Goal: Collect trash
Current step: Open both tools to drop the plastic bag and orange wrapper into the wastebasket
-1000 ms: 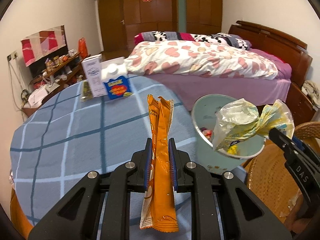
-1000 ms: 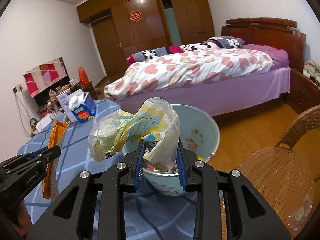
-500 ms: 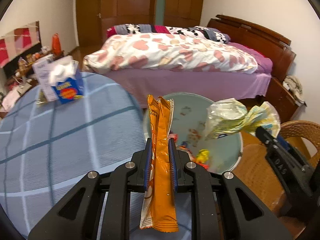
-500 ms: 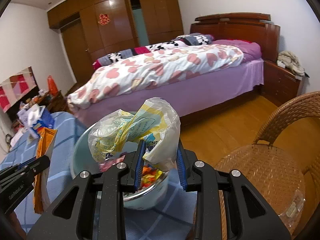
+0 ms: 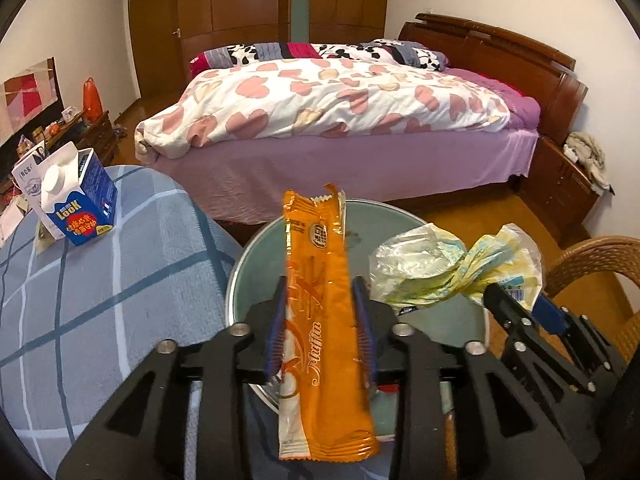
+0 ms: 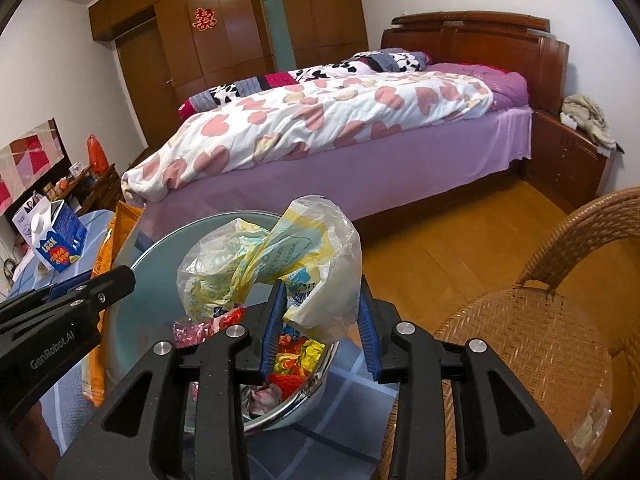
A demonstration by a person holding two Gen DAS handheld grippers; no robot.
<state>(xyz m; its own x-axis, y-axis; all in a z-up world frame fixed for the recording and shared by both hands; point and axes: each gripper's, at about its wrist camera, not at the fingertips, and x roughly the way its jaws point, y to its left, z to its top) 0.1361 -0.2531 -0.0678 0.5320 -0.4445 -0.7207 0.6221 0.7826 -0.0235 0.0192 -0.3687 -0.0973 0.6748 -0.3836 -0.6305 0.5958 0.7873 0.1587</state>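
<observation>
A long orange snack wrapper [image 5: 320,320] stands between the jaws of my left gripper [image 5: 319,292]. The jaws are opening; the wrapper now faces me flat and the pads no longer squeeze it. It hangs over a pale blue-green basin [image 5: 240,272] that holds several colourful wrappers. My right gripper [image 6: 322,292] has a crumpled clear and yellow plastic bag [image 6: 272,256] between its blue pads. Those jaws are opening too, with the pads still touching the bag above the basin [image 6: 160,264]. The left gripper [image 6: 108,280] and orange wrapper [image 6: 102,256] show at the left of the right wrist view.
The basin sits at the edge of a round table with a blue checked cloth [image 5: 100,300]. A blue and white milk carton [image 5: 76,204] stands at the table's far left. A wicker chair [image 6: 520,340] is close on the right. A bed [image 5: 340,120] fills the room behind.
Both grippers have moved from over the table to over the basin. The left jaws have parted and the orange wrapper has turned from edge-on to flat-on. The right jaws stand slightly wider.
</observation>
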